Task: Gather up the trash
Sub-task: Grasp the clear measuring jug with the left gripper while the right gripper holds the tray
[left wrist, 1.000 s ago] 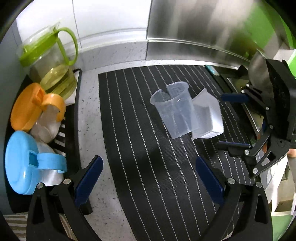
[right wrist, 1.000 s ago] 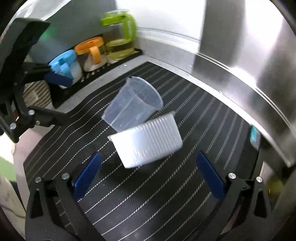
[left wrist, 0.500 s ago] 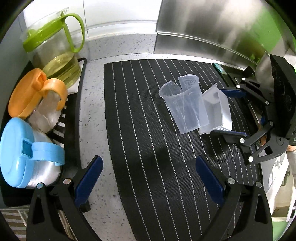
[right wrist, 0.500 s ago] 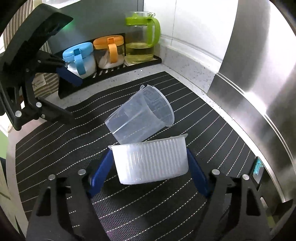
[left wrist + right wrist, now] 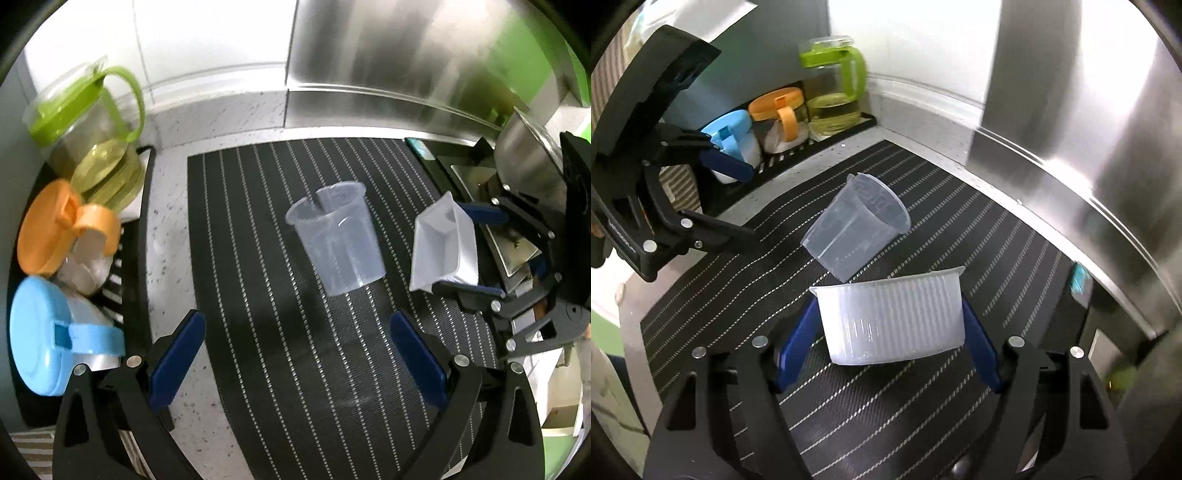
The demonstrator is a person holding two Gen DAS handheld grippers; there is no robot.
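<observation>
The white ribbed tub [image 5: 890, 321] is clamped between the blue pads of the right gripper [image 5: 888, 332], one pad pressed on each end wall; the jaws have just been closing onto it. In the right wrist view the tub shows its ribbed side and flanged rim, tilted, with its open mouth hidden. The left wrist view gives the other angle: the tub [image 5: 441, 245] is held on edge with its hollow inside facing the camera, above the right part of the striped mat [image 5: 295, 369], and the right gripper [image 5: 467, 254] reaches in from the right edge.

Just beside the tub lies a clear plastic cup [image 5: 855, 227], on its side on the mat [image 5: 923, 406], its mouth turned toward the steel wall [image 5: 1071, 147]. From the right wrist the cup's base looks close to the tub's rim; from the left wrist the cup [image 5: 336, 238] stands clearly apart from it, with mat showing between.

The left gripper [image 5: 295, 362] hangs over the near part of the mat with its fingers spread wide and nothing between them; the right wrist view shows it [image 5: 738, 203] from the side, also empty.

Along the counter's left edge a black rack [image 5: 129, 295] holds a blue-lidded jar [image 5: 44, 336], an orange-lidded jar [image 5: 55, 229] and a green-lidded pitcher [image 5: 85, 122] of yellowish liquid. Only the left wrist view shows the steel lid and tray [image 5: 517, 221] behind the right gripper.
</observation>
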